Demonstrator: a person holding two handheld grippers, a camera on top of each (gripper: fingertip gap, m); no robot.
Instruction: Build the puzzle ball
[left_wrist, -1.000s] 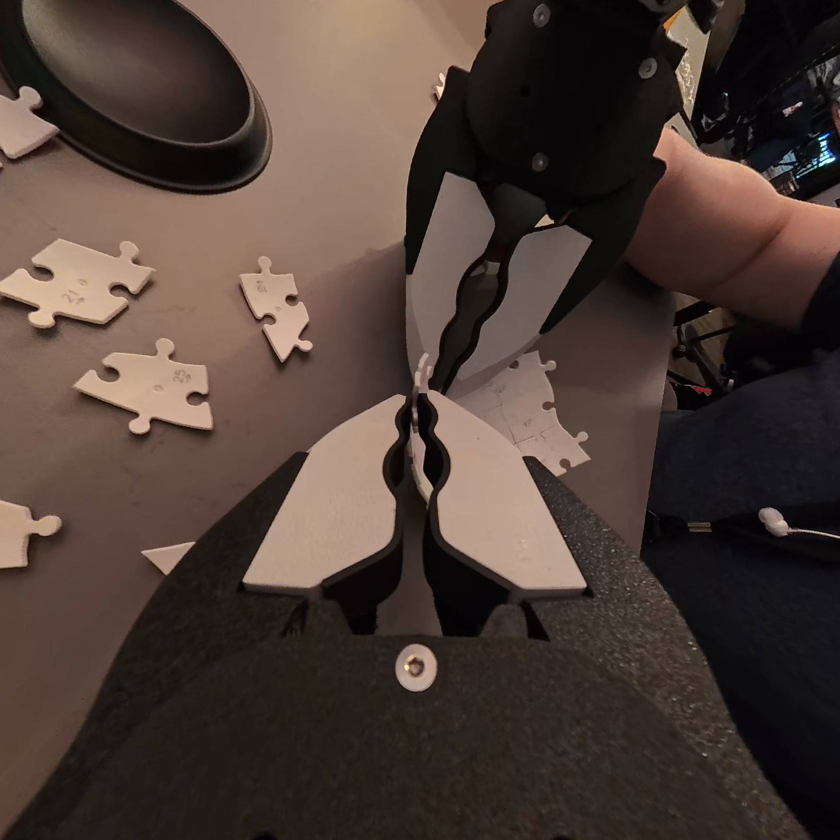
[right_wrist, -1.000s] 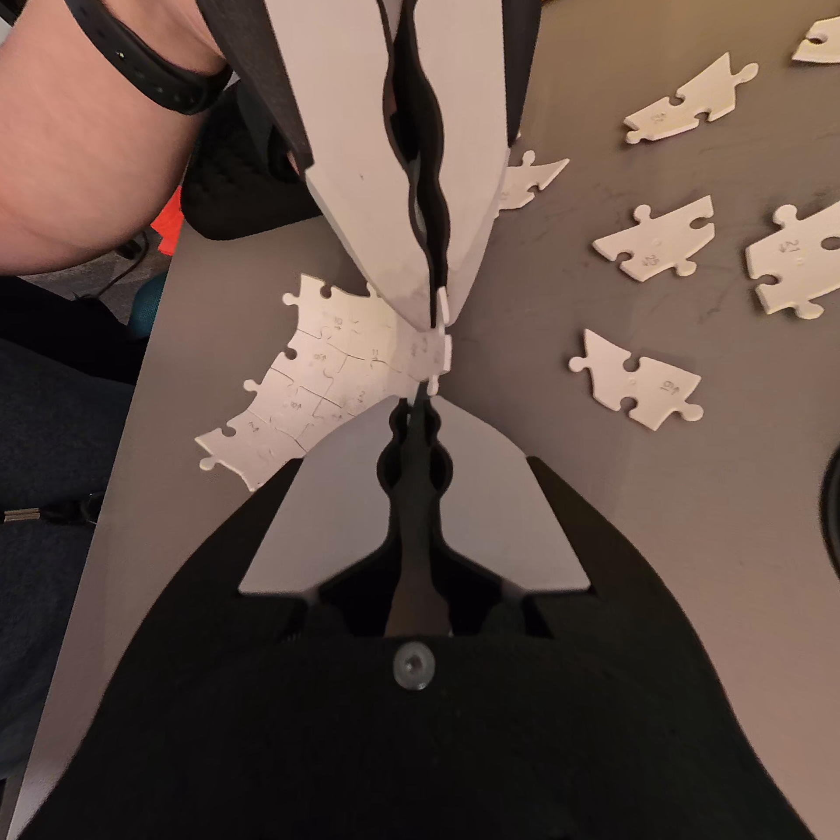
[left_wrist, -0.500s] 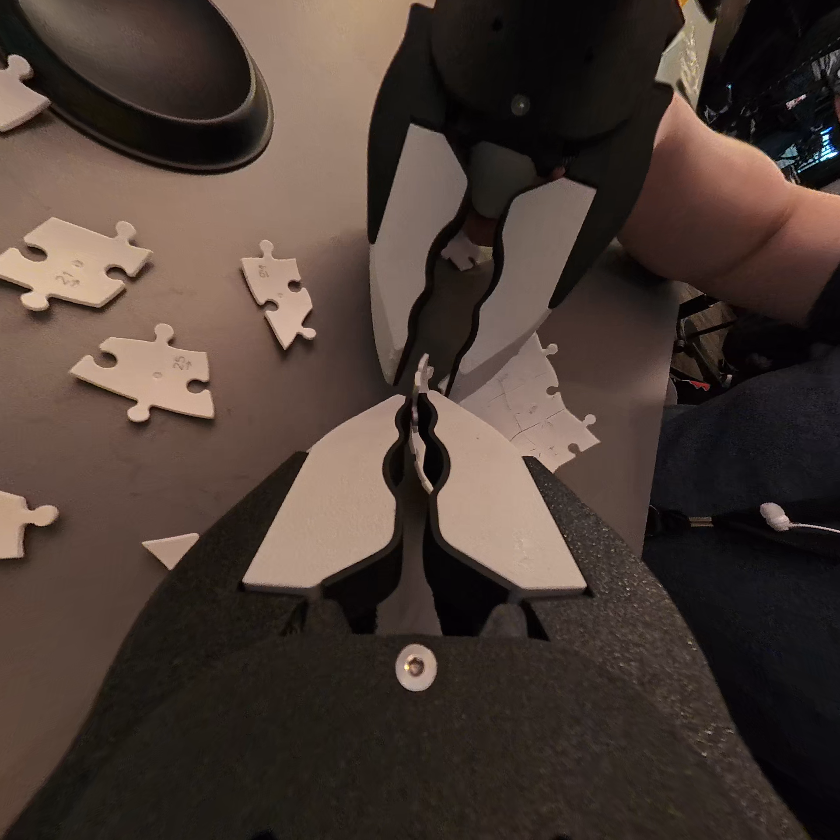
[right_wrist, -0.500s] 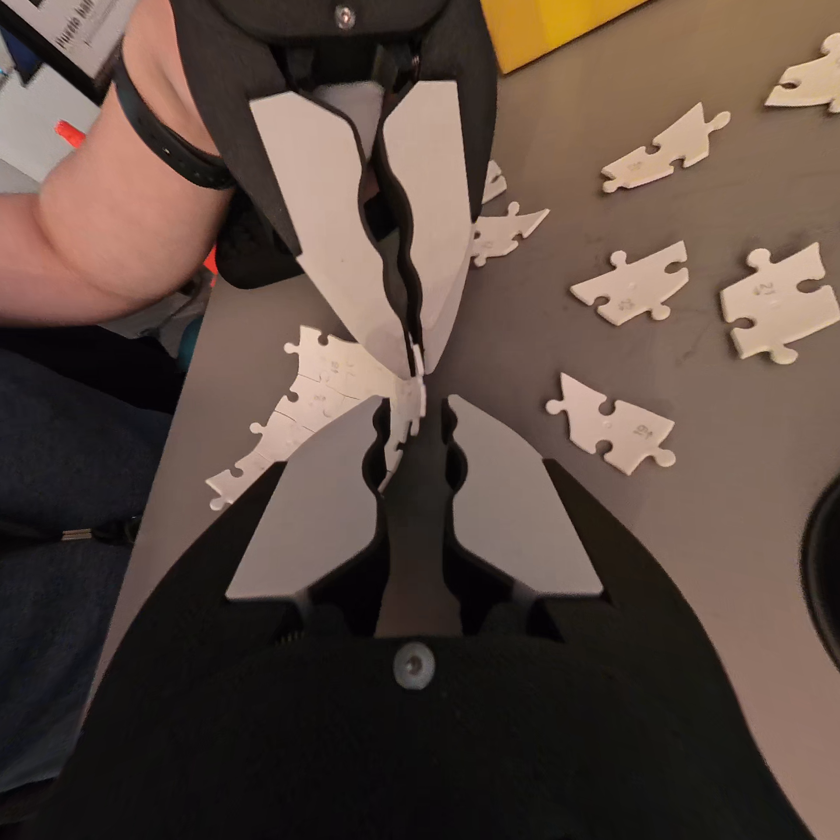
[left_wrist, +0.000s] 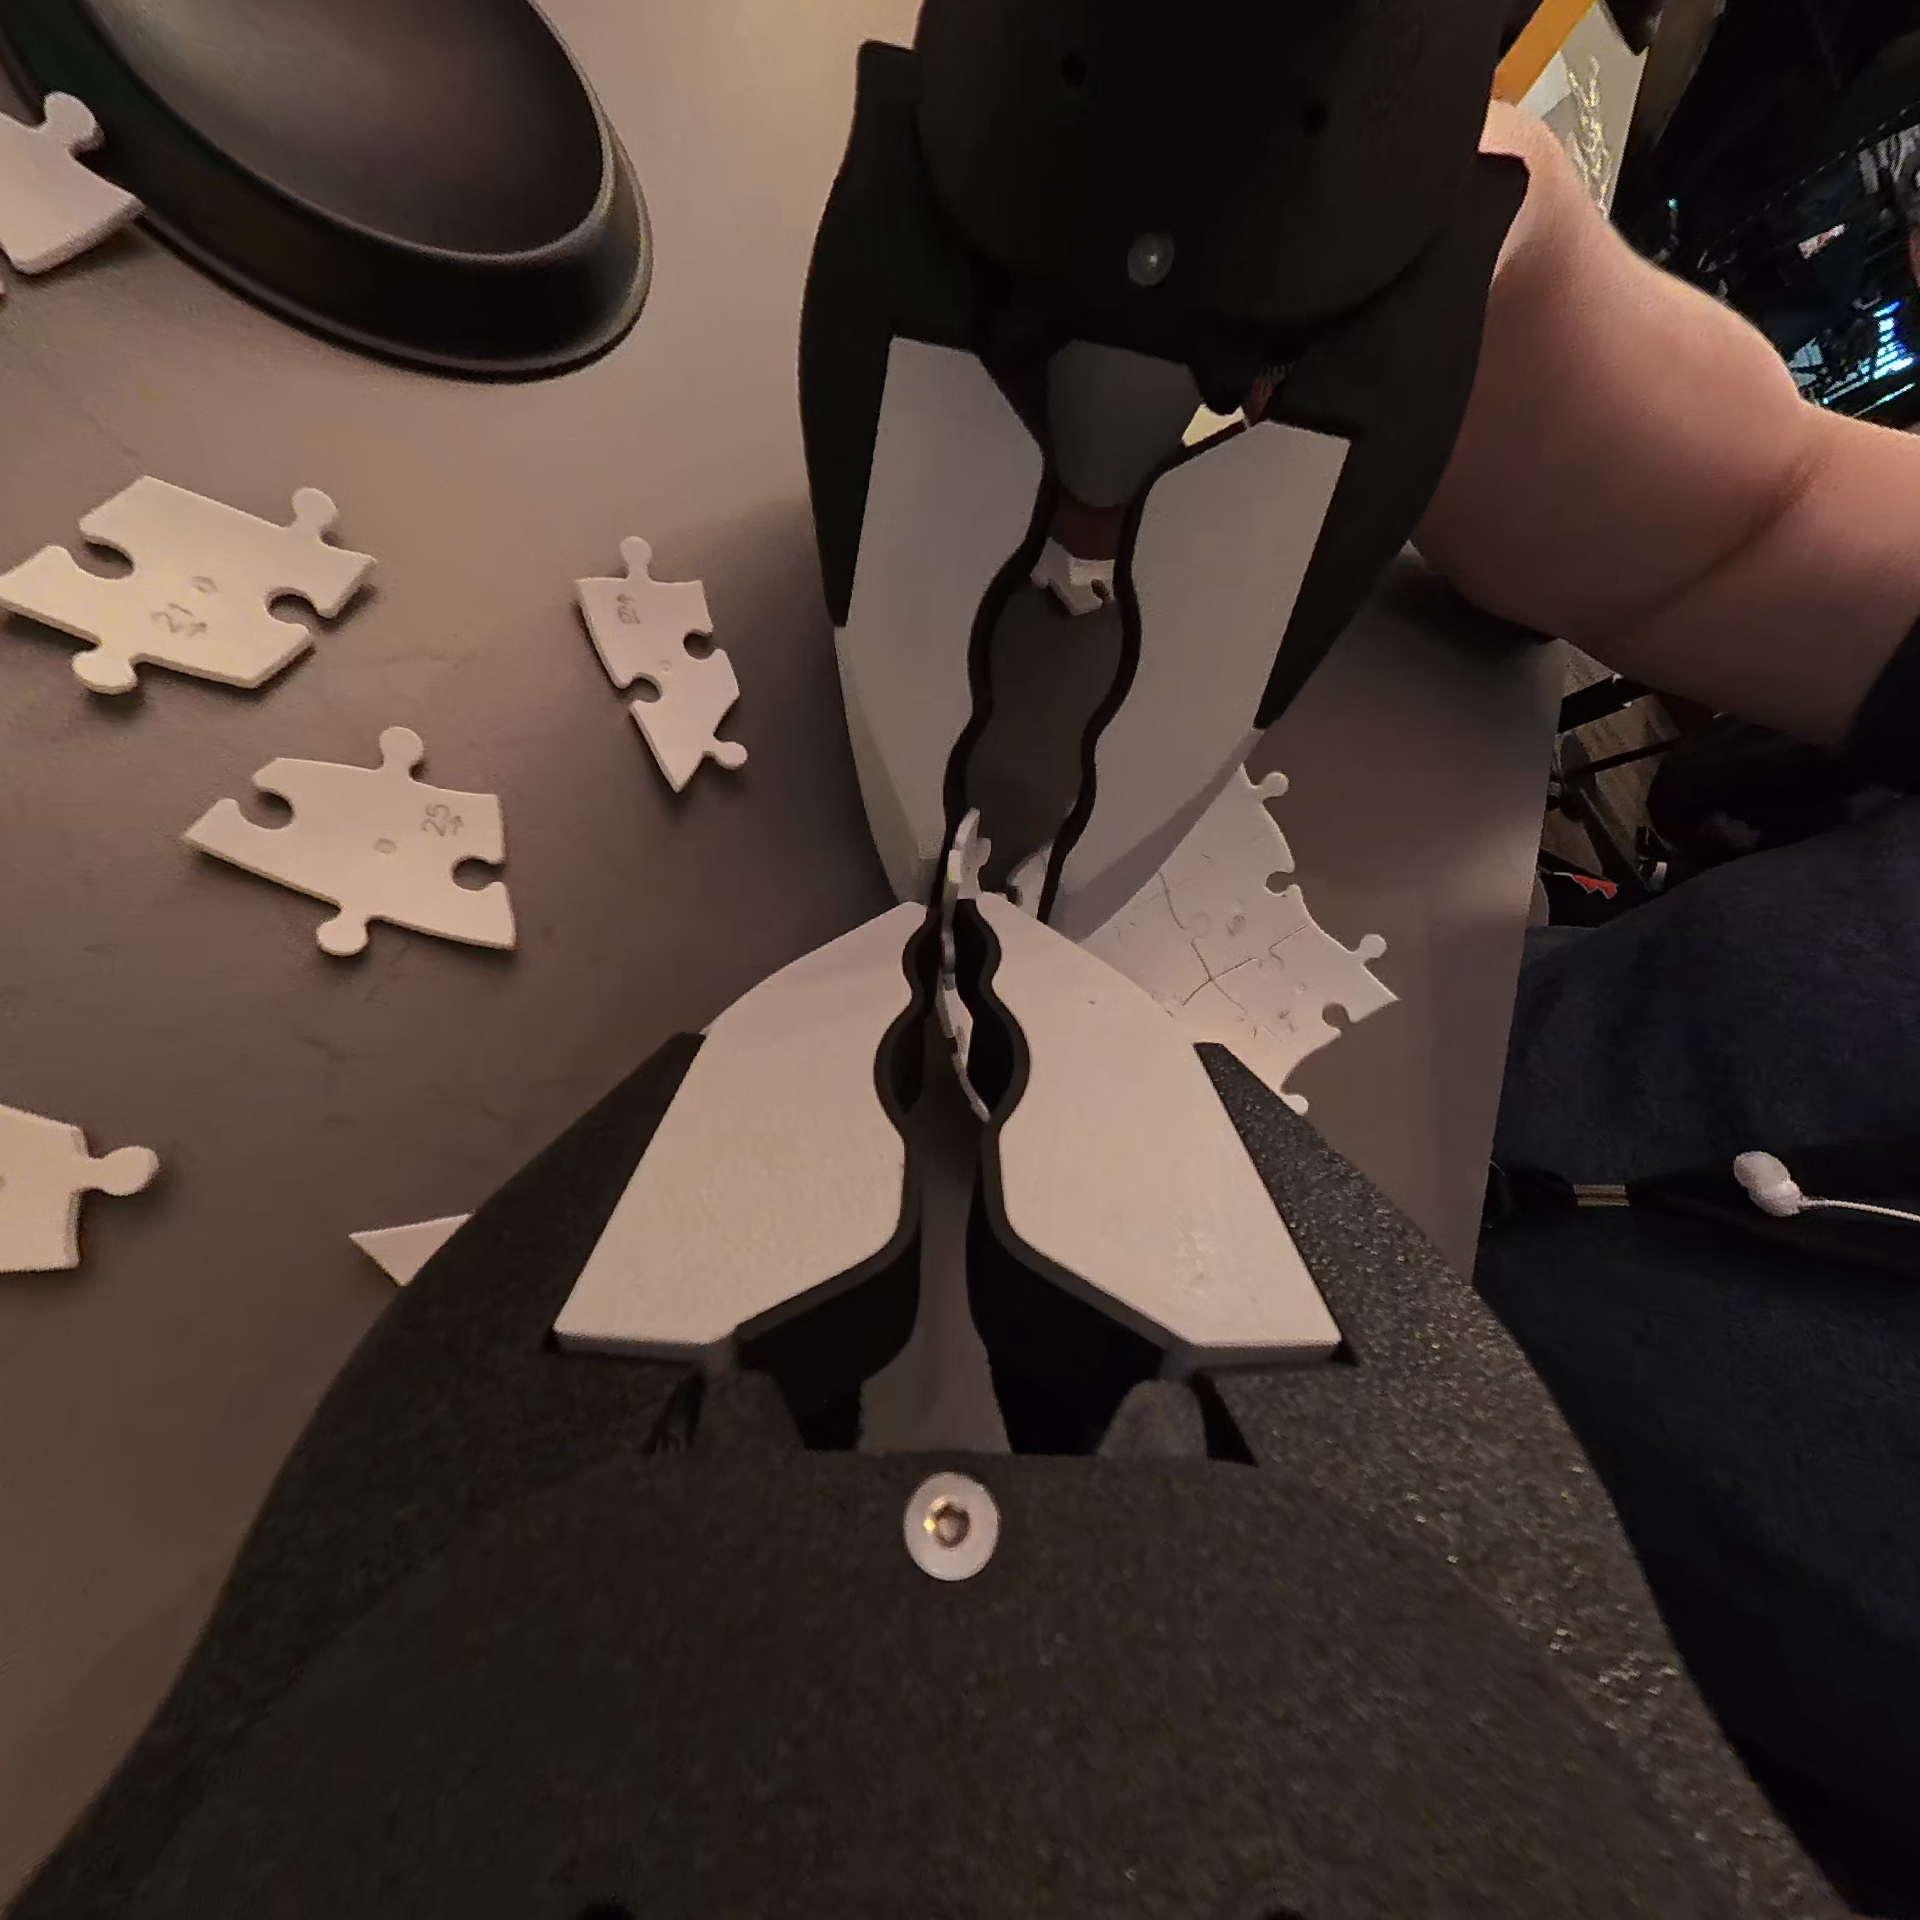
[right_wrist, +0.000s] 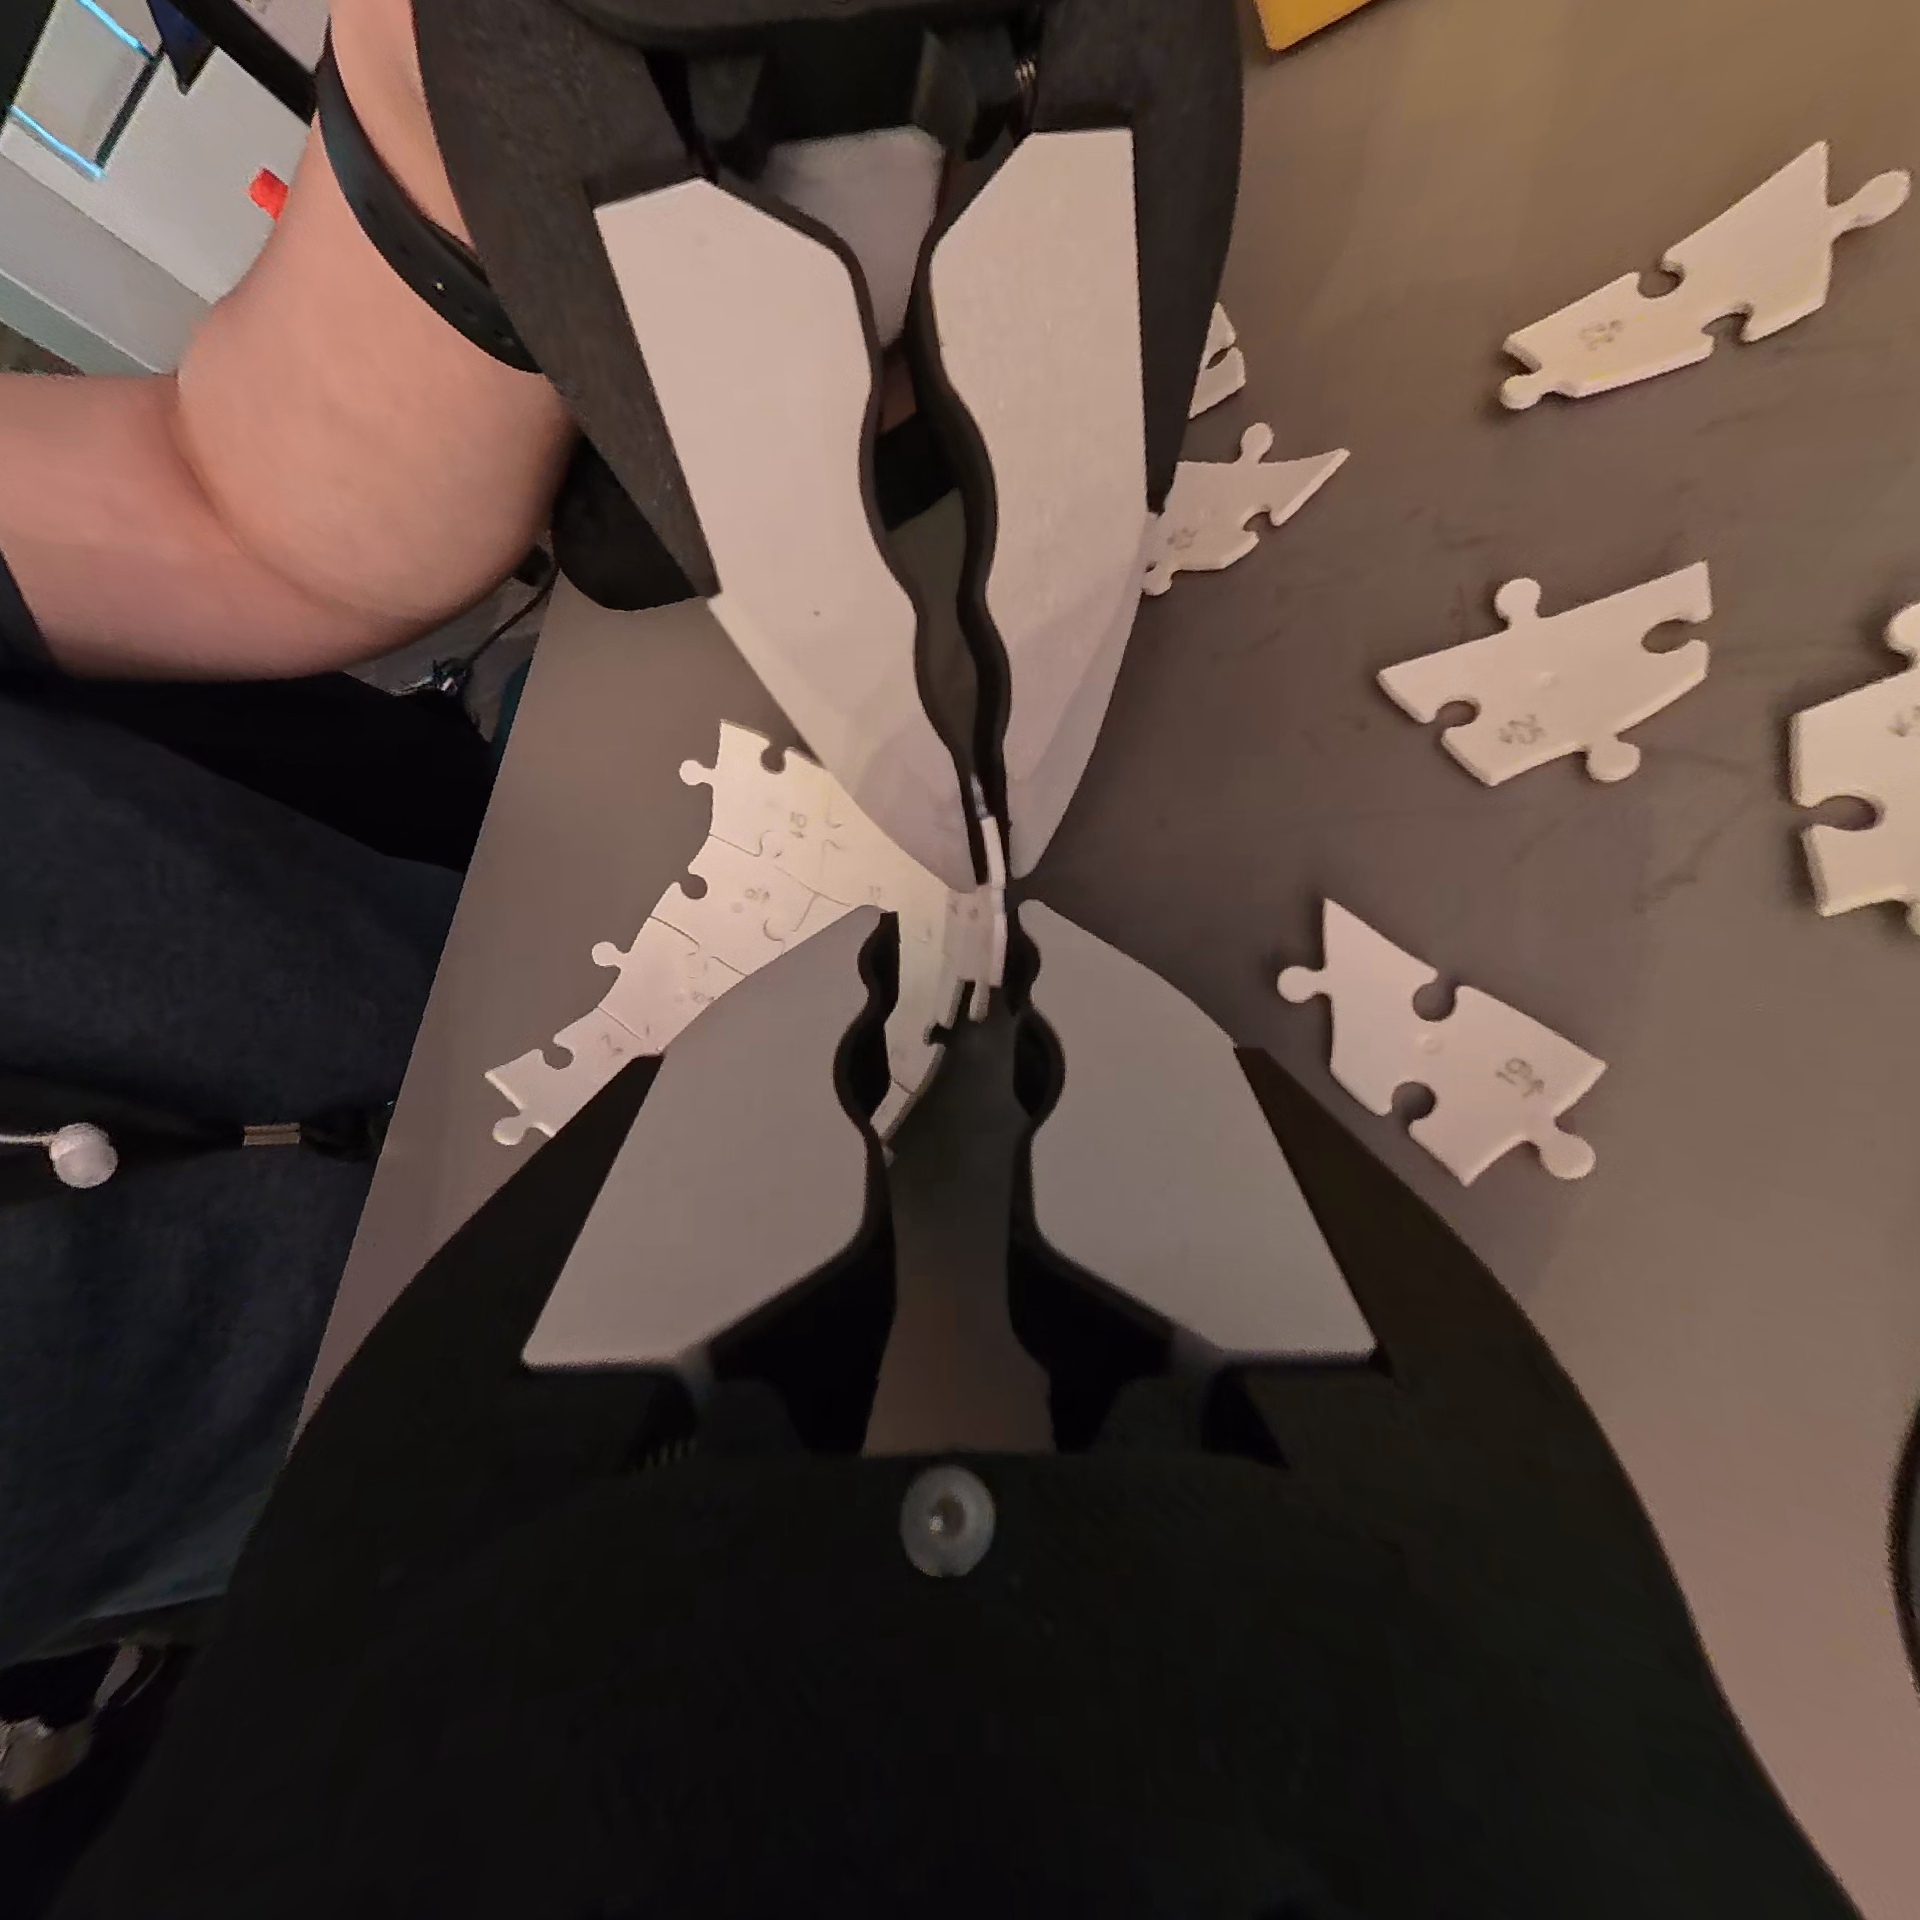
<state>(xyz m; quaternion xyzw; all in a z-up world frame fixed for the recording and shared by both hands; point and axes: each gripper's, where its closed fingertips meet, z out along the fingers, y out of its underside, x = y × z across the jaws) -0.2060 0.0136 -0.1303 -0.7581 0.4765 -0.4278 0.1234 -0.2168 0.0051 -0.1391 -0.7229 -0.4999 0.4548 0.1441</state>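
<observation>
A: Tongs status?

B: The left gripper (left_wrist: 951, 914) is clamped on the upturned tip of the assembled puzzle section (right_wrist: 769, 883), and that tip shows edge-on between its pads. The right gripper (right_wrist: 951, 925) is spread, with its fingertips on either side of the same tip. I can't tell whether either of them touches it.

A: Where does the section sit?

B: It's on the grey table (right_wrist: 1247, 831), fanning out from the grip point towards the table edge by the person's lap. Its outer tabs stop just short of that edge, so there's little margin there.

A: Any room to move?

B: It's tight at the centre, where the two grippers are nose to nose with their tips nearly meeting over the section. There's bare table on the far side of the grip point. The nearest loose piece (right_wrist: 1444, 1049) lies flat, clear of the right gripper's fingers. More loose pieces (left_wrist: 364, 842) lie scattered beyond it, apart from each other. A black bowl (left_wrist: 416, 239) sits farther out.

A: Materials?

B:
- **Pieces:** white and matte, like thick stiff card, wedge-shaped with round tabs and sockets.
- **Section:** curved rather than flat.
- **Table:** matte grey with faint scuffs.
- **Gripper bodies:** black and grainy.
- **Pads:** white faces with wavy inner edges.
- **Bowl:** smooth, rounded rim with a low sheen.
</observation>
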